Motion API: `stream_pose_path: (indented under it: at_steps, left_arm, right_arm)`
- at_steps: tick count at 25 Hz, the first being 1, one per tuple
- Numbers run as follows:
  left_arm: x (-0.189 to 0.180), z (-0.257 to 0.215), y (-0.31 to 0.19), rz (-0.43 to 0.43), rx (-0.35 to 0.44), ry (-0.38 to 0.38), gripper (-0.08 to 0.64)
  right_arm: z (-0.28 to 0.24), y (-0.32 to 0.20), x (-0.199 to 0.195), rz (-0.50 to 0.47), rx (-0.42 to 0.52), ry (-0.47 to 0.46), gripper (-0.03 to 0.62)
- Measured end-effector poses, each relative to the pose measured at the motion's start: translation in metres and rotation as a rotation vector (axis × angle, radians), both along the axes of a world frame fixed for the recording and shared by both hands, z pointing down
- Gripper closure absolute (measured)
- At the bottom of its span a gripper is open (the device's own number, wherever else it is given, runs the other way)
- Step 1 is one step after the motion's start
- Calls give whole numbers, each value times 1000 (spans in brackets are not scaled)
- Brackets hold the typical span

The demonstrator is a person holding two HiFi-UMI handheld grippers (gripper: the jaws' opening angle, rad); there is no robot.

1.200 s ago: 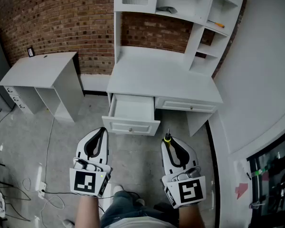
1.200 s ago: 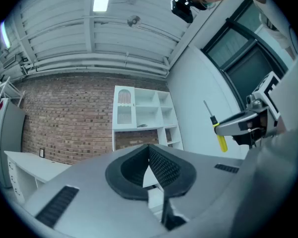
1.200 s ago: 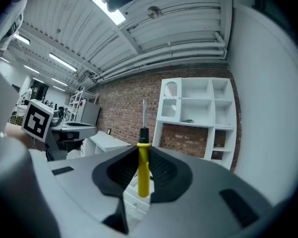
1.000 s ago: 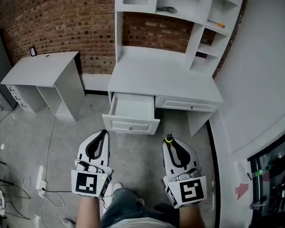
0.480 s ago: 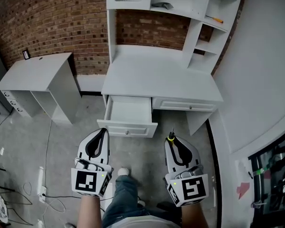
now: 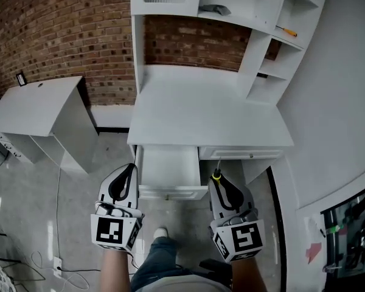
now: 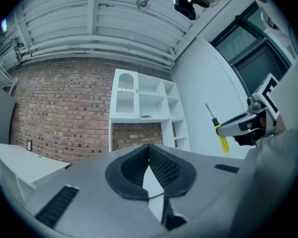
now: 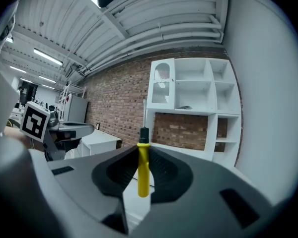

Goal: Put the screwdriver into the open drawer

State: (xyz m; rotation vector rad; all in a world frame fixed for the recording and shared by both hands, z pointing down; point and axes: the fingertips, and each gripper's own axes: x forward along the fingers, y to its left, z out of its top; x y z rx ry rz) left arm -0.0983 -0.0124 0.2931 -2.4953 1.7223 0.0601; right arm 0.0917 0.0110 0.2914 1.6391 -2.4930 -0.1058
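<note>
The right hand-held gripper (image 8: pixel 143 155) was pinching the yellow handle of the screwdriver (image 8: pixel 143 175). The tool's black collar and thin shaft stuck out past the jaw tips and pointed forward, away from the person.

In the head view the screwdriver hung just to the right of the open drawer (image 6: pixel 168 170). Its shaft tip lined up with the front of the closed drawer (image 6: pixel 243 154) beside it. It was not inside the open drawer.

The left hand-held gripper (image 7: pixel 149 150) had its jaws pressed together, with nothing between them. In the head view it sat near the open drawer's left front corner. The two hand-held grippers were held side by side and well apart, low over the grey floor (image 6: pixel 24 187).

Both drawers sat under a white surface (image 6: pixel 201 111). A white hutch of shelves (image 6: pixel 253 41) stood at the back of the surface, against a red brick wall (image 6: pixel 61 23).

A second screwdriver (image 6: pixel 288 31) with an orange handle lay on one of the right-hand shelves. A small grey object (image 6: pixel 214 8) rested on an upper middle shelf, too small to identify.

A smaller white table (image 6: pixel 33 105) stood to the left of the surface, apart from it and also against the wall.
</note>
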Motion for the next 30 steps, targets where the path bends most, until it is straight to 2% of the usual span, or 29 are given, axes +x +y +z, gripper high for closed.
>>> stream_pose_path:
  at_steps: [6,12,19,25,30]
  left_arm:
    - [-24,0,-82,26,-15,-4,546]
    - [-44,3,-138,31,-22,19,546]
    - [-44,25,-172,47,-73,24,546]
    - [-29,47,-199,44,-121,17,546]
    - [-22,90,-216,32,-218,-2,546]
  right_arm:
    - [6,-82,-20,38,-35,-12,519]
    - [10,-133,-41,47,-61,-9,518]
    - [40,-161,-46,50,-145,-10,518]
    - [75,-188,-33,41,-235,-16,518]
    - [123,-211,-28,17,-364,-34,518]
